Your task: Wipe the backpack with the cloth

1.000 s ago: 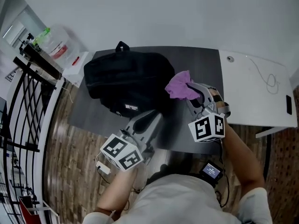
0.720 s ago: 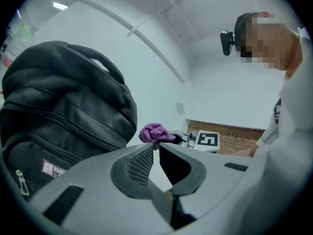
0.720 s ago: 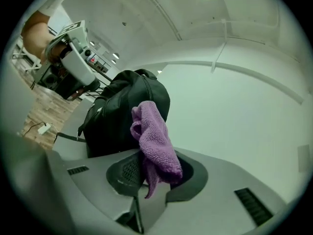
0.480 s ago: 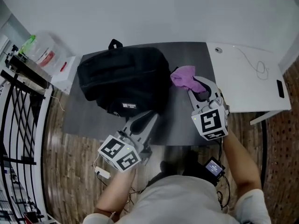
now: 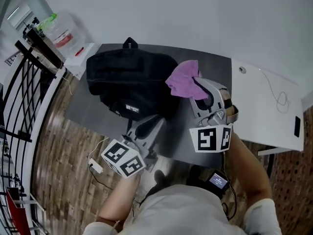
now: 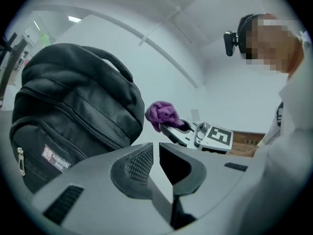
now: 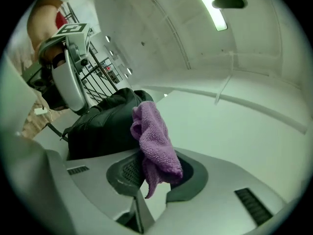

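Backpack [image 5: 129, 84] is noted closed on the bench [image 5: 215, 70], contents unseen. Cloth [image 5: 183, 82] is pinched by the right claw [image 5: 197, 88] and has been brought nearer the backpack. Left claw [image 5: 156, 122] is pressed together, empty.

Dark grey tabletop [image 5: 211, 68], set against a pale wall. On its left part, a black backpack [image 5: 124, 77], lying flat, handle toward the far edge. Adjoining on the right, a white tabletop [image 5: 254, 114] with a thin cable [image 5: 276, 89] and a small dark slab [image 5: 297, 126] near its right edge.
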Action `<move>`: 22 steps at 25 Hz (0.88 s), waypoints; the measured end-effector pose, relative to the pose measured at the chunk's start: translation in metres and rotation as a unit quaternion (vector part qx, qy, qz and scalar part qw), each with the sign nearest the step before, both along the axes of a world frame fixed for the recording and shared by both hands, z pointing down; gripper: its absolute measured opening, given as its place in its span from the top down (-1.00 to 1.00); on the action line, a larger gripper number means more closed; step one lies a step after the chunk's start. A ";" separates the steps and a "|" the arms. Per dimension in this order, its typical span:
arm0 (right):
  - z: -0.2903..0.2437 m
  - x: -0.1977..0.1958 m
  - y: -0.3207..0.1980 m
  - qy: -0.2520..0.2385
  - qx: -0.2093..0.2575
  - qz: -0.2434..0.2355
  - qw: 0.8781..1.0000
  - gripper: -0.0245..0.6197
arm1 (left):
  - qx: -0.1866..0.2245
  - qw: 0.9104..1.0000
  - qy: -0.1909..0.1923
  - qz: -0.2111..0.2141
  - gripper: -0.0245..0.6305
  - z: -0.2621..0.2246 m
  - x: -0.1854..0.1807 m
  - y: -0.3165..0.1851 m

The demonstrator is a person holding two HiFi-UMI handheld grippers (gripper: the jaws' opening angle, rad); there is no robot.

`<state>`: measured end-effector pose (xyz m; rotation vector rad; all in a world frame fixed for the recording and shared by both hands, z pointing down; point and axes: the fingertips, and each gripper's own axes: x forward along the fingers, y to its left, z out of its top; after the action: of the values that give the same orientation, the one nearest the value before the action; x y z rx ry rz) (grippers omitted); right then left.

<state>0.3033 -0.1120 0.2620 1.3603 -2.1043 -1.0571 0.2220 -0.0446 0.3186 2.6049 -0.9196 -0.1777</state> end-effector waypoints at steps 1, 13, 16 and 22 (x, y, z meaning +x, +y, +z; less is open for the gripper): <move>-0.006 -0.002 0.000 0.008 0.020 -0.012 1.000 0.65 | 0.000 1.000 0.000 -0.008 0.86 0.000 0.004 -0.001; 0.025 -0.028 -0.022 0.060 0.040 -0.092 0.993 0.65 | -0.012 0.997 -0.019 -0.071 0.86 0.004 0.018 0.006; 0.040 -0.026 -0.028 0.070 0.022 -0.088 0.993 0.65 | -0.013 0.997 -0.024 -0.075 0.86 0.005 0.015 0.007; 0.076 -0.022 -0.040 0.106 -0.009 -0.076 0.991 0.65 | -0.013 0.996 -0.030 -0.079 0.86 0.005 0.011 0.007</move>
<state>0.2809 -0.1520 0.3378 1.0418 -2.0775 -1.1845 0.2328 -0.0378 0.3237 2.5256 -1.1410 -0.1281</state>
